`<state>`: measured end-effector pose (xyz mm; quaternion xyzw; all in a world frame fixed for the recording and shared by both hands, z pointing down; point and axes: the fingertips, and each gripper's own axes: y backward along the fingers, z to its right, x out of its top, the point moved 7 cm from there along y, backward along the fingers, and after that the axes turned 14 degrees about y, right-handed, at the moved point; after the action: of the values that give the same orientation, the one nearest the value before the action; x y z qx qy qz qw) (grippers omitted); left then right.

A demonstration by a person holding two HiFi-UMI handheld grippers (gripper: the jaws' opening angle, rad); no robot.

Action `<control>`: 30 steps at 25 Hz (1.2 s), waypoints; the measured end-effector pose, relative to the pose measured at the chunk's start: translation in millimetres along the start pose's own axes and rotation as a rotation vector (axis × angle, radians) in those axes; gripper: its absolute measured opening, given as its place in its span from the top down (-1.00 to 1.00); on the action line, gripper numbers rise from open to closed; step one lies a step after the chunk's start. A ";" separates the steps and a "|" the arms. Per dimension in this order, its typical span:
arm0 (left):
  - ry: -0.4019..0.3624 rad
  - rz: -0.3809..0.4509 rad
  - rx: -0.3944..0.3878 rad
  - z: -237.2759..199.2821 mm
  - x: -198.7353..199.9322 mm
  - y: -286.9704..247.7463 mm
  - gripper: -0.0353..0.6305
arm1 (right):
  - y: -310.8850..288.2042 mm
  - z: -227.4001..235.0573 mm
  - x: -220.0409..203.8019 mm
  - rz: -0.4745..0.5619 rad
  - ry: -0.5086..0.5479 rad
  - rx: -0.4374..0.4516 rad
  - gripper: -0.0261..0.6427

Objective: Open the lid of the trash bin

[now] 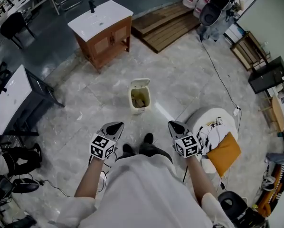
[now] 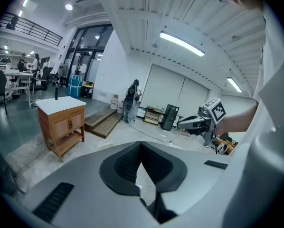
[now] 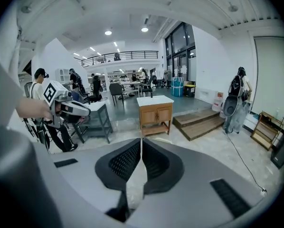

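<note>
Head view first: the trash bin (image 1: 140, 99) sits on the floor (image 1: 189, 84) out in front of both claws, well apart from them and about midway between the two. Its lid (image 1: 140, 83) stands up on the far side, so the bin looks open already, and stuff shows inside. The left claw (image 1: 117, 126) and the right claw (image 1: 173, 124) are both pinched shut with nothing in them.

Left gripper view: the jaws touch at their tips and hold nothing. A wooden cabinet (image 2: 61, 122) stands far ahead, to this claw's left. The right claw floats off to its right. The bin does not show here.

Right gripper view: the jaws are closed and empty too. I cannot pick out the bin here.

What could go wrong, I think: the lid may flop back down if nothing keeps it up. Or one of the shoes (image 1: 148, 138) could bump the bin and shake the lid shut.
</note>
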<state>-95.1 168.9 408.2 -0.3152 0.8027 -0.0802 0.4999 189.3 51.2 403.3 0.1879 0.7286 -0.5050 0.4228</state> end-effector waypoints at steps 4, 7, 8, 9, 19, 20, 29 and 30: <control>0.011 0.030 0.013 9.5 2.8 2.5 0.84 | 7.9 9.2 -2.7 0.011 0.014 -0.001 0.82; 0.019 0.054 0.029 18.5 6.6 0.4 0.84 | 12.9 22.5 -4.5 0.021 0.028 0.005 0.82; 0.022 0.060 0.035 21.4 7.3 -1.1 0.84 | 14.5 27.0 -5.0 0.024 0.031 0.008 0.82; 0.026 0.066 0.041 24.3 7.9 -2.8 0.84 | 16.2 31.3 -5.5 0.028 0.035 0.011 0.82; 0.096 0.130 0.081 54.3 9.3 -14.7 0.84 | 34.9 64.1 -9.4 0.075 0.060 0.042 0.82; 0.099 0.132 0.085 56.5 9.2 -15.6 0.84 | 35.9 66.2 -9.4 0.079 0.062 0.046 0.82; 0.104 0.136 0.099 72.8 9.2 -23.5 0.84 | 39.5 78.6 -6.0 0.101 0.085 0.069 0.82; 0.105 0.138 0.100 74.1 8.9 -24.0 0.84 | 39.6 79.2 -5.8 0.103 0.086 0.071 0.82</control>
<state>-24.3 158.5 376.1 -0.2293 0.8426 -0.1022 0.4764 254.1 -2.2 374.6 0.2614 0.7170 -0.4997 0.4097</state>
